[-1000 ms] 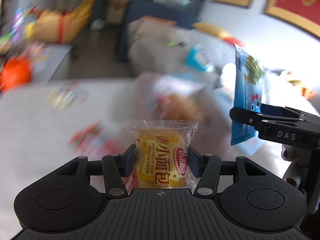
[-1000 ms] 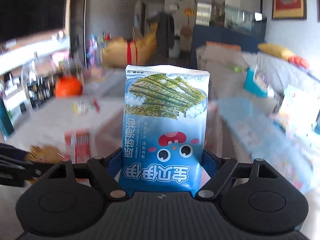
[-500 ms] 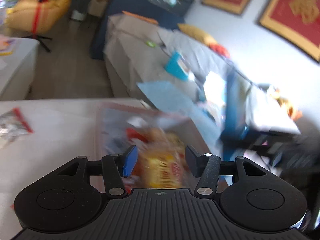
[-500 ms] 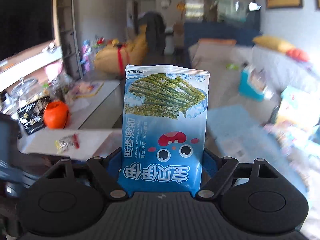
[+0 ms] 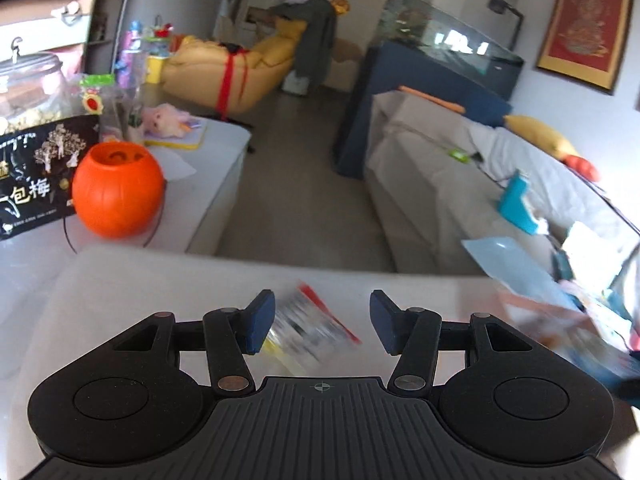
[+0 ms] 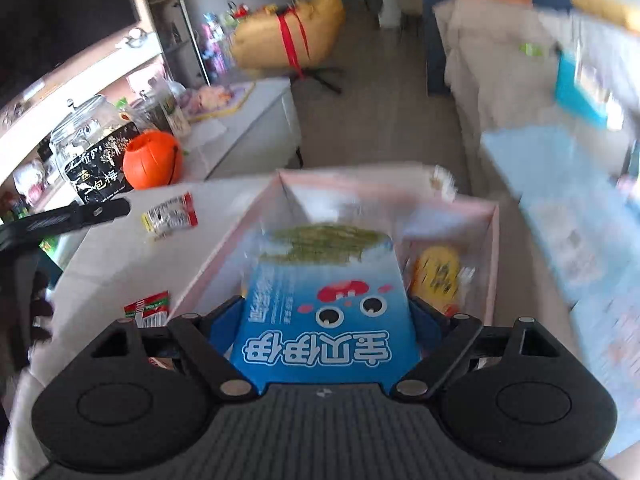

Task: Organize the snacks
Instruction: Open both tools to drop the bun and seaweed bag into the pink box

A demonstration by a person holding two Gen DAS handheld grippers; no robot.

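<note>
My left gripper (image 5: 322, 326) is open and empty above the white table (image 5: 160, 276); a small clear snack packet with a red edge (image 5: 310, 330) lies blurred on the table between its fingers. My right gripper (image 6: 326, 330) is shut on a blue seaweed snack bag (image 6: 326, 300) and holds it tilted over the pink box (image 6: 492, 232). The yellow mini bread packet (image 6: 438, 274) lies inside the box at the right. The same small packet shows left of the box in the right wrist view (image 6: 170, 216).
A red-green packet (image 6: 148, 308) lies by the box's left wall. An orange pumpkin bucket (image 5: 118, 190), a black plum bag (image 5: 32, 184) and a glass jar (image 5: 28, 88) stand on the side counter. A covered sofa (image 5: 480, 184) is at the right.
My left gripper let go of the yellow bread packet into the box, opened and swung left to the small packet. My right gripper lowered the blue bag over the box.
</note>
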